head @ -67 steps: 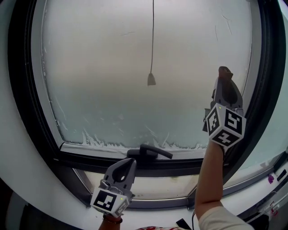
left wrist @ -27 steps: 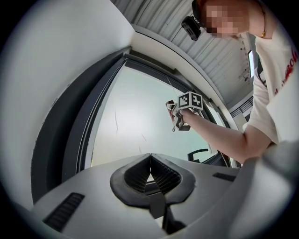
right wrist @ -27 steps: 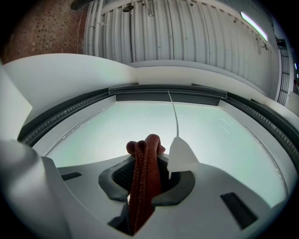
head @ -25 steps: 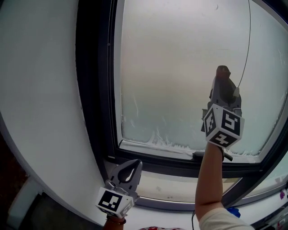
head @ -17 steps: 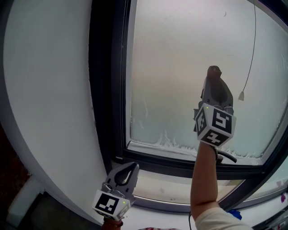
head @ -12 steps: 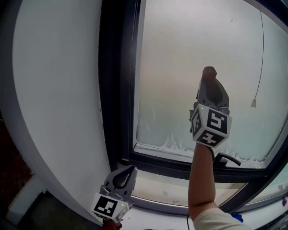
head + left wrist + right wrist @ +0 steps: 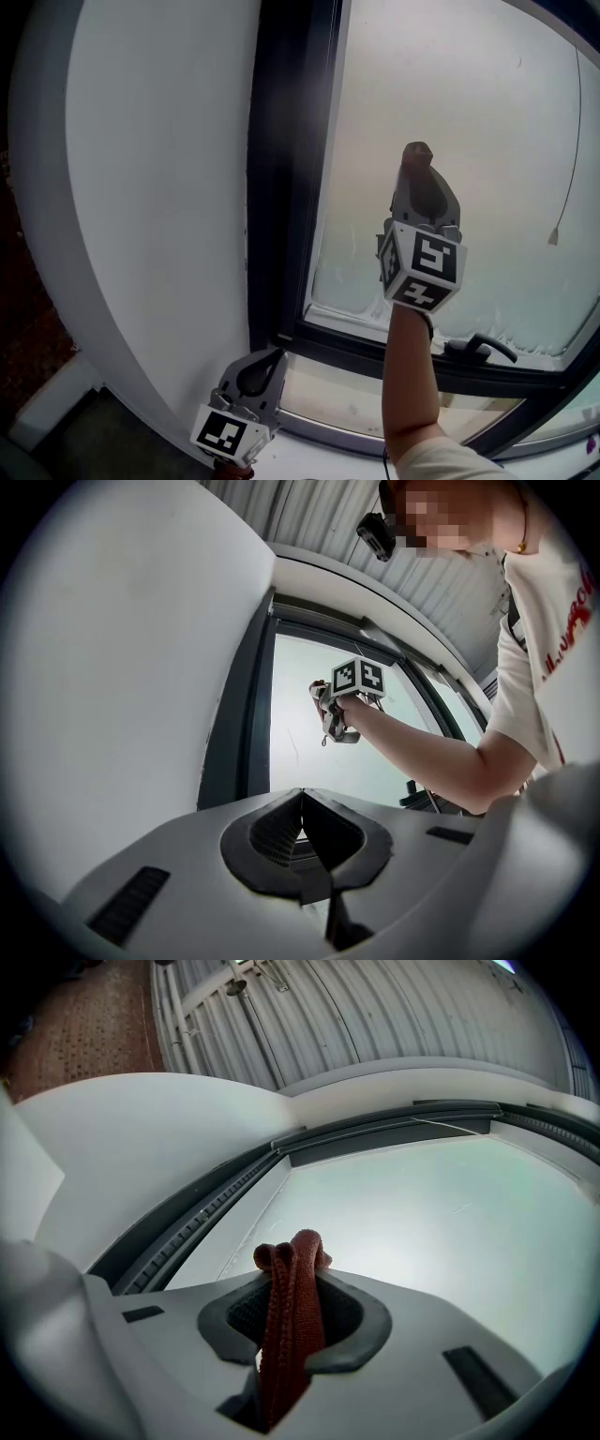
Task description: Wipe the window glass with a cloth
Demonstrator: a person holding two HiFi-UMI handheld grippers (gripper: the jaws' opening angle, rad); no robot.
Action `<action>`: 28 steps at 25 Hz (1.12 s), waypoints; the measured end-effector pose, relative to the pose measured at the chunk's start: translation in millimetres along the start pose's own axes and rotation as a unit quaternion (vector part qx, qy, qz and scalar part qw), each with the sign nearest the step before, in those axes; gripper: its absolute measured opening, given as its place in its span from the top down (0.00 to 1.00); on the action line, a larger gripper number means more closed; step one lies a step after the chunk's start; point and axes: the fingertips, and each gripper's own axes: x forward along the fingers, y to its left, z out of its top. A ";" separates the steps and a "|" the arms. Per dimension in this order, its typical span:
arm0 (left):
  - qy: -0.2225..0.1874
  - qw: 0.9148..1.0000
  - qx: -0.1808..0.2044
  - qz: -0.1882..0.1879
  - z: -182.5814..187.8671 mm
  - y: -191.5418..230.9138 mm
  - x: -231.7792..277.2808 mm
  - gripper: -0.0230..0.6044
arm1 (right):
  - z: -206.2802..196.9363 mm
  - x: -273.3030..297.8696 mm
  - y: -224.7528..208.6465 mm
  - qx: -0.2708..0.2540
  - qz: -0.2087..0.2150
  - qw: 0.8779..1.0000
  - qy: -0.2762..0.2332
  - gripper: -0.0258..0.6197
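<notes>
Right gripper shifted left across glass; cloth clamped between jaws, protruding.

Right claw gripping cloth, window glass

Cloth mostly hidden inside right claw; cord top cut off.

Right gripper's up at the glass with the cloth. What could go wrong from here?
1. Only a small tuft of the cloth sticks out past the fingers of the right gripper, so bare fingers may scrape the window glass.
2. The pull cord hangs at the glass's right; a rightward sweep might snag it.
</notes>
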 end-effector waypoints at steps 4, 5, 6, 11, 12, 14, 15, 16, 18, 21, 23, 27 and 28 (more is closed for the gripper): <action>0.001 1.000 0.005 0.010 1.2 6.1 -5.7 0.93 | -0.2 8.8 22.1 0.019 0.017 1.000 0.001 0.82; 0.002 1.000 0.007 0.012 1.5 7.4 -7.3 0.93 | 0.0 10.9 28.3 0.024 0.022 0.999 0.000 0.82; 0.002 1.000 0.010 0.015 1.7 9.1 -9.0 0.93 | -0.1 13.1 34.9 0.028 0.029 0.999 0.000 0.82; 0.000 0.999 0.012 0.035 5.2 22.5 -17.4 0.93 | -2.0 21.9 63.9 0.044 0.056 0.997 0.003 0.82; 0.000 0.999 0.013 0.039 6.8 25.6 -18.4 0.93 | -2.7 23.4 68.0 0.049 0.062 0.997 0.004 0.82; 0.000 0.999 0.012 0.047 10.6 31.9 -19.5 0.93 | -3.4 27.4 73.3 0.059 0.070 0.996 0.006 0.82; 0.000 0.999 0.010 0.050 12.9 34.5 -19.3 0.93 | -2.7 30.1 74.7 0.063 0.072 0.995 0.008 0.82; 0.000 0.999 0.009 0.051 15.6 36.1 -18.6 0.93 | -1.2 33.3 75.0 0.067 0.073 0.995 0.009 0.82; 0.000 0.999 0.008 0.047 22.1 34.9 -15.7 0.93 | 4.5 40.9 73.7 0.080 0.073 0.994 0.011 0.82; 0.001 0.999 0.006 0.032 31.4 28.1 -9.7 0.93 | 18.5 53.8 70.7 0.096 0.075 0.993 0.008 0.82; 0.002 1.000 0.002 0.022 35.4 24.0 -5.4 0.93 | 29.8 61.5 69.2 0.095 0.075 0.993 0.002 0.82; 0.004 1.000 -0.012 0.013 34.9 19.6 2.4 0.93 | 40.9 68.2 62.1 0.081 0.073 0.994 -0.001 0.82; 0.005 1.000 -0.015 0.012 33.2 18.3 4.4 0.93 | 41.5 67.2 57.5 0.077 0.071 0.995 -0.001 0.82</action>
